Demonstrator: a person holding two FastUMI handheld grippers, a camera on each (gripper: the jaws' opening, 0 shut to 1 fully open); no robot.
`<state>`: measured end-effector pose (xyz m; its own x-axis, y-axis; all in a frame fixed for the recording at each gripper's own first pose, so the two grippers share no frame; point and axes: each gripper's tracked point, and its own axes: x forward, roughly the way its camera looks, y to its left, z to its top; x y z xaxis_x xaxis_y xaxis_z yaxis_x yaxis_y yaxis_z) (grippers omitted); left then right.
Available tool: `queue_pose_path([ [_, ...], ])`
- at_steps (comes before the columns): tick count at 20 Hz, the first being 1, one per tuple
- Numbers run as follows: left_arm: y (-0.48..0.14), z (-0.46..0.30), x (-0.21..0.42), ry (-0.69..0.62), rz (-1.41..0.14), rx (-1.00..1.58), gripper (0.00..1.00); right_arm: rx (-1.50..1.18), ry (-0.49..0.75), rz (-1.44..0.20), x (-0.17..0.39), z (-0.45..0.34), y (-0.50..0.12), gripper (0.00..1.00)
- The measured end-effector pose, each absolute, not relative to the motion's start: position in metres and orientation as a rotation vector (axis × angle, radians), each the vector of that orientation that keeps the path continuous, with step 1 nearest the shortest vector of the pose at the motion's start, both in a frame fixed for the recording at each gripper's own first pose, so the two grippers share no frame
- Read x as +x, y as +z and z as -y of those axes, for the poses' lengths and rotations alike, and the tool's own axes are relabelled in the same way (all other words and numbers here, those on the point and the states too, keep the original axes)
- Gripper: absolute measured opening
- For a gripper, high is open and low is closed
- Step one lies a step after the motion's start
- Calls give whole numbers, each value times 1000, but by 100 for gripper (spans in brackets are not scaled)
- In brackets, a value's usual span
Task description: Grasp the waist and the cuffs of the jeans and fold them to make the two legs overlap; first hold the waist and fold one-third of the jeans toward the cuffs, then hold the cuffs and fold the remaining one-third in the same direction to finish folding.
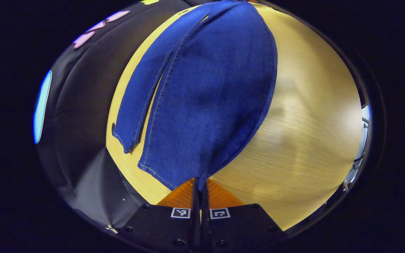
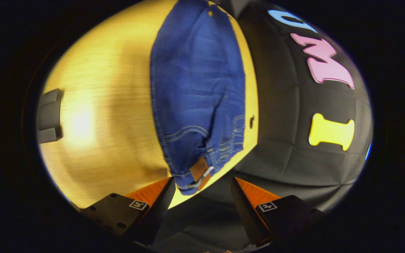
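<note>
Jeans (image 1: 202, 91) lie along the wooden table (image 1: 311, 133) in the left gripper view, running from the near cuffs to the far waist. The left gripper (image 1: 199, 188) has its fingers pressed together on the near hem of the bigger leg, which rises to them. The other cuff (image 1: 127, 138) lies flat to its left, near the table's left edge.

In the right gripper view the jeans (image 2: 195, 88) lie by the table's (image 2: 100, 105) right edge, the waist with its brown patch (image 2: 199, 168) nearest. The right gripper (image 2: 202, 191) hangs just short of the waist, fingers spread wide, holding nothing. A dark grey object (image 2: 49, 116) sits at far left.
</note>
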<state>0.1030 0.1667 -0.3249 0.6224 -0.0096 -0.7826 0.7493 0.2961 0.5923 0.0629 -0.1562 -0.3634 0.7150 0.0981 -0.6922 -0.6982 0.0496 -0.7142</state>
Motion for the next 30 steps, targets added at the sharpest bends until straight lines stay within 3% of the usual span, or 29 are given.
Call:
queue_pose_path([
  [6,-325,-167,104,-564,-759,1184,6,-1453,715,-564,82,149,-386,90],
  [9,-324,-166,104,-555,-760,1177,6,-1478,737,-582,83,147,-393,41],
  [15,-324,-166,105,-552,-765,1177,6,-1329,683,-707,84,147,-392,9],
  [21,-321,-162,109,-549,-786,1001,6,-1278,651,-676,86,149,-358,8],
  [24,-319,-160,103,-617,-831,950,6,-1176,612,-691,99,149,-331,8],
  [30,-276,-143,118,-662,-870,827,6,-946,462,-606,186,135,-243,8],
])
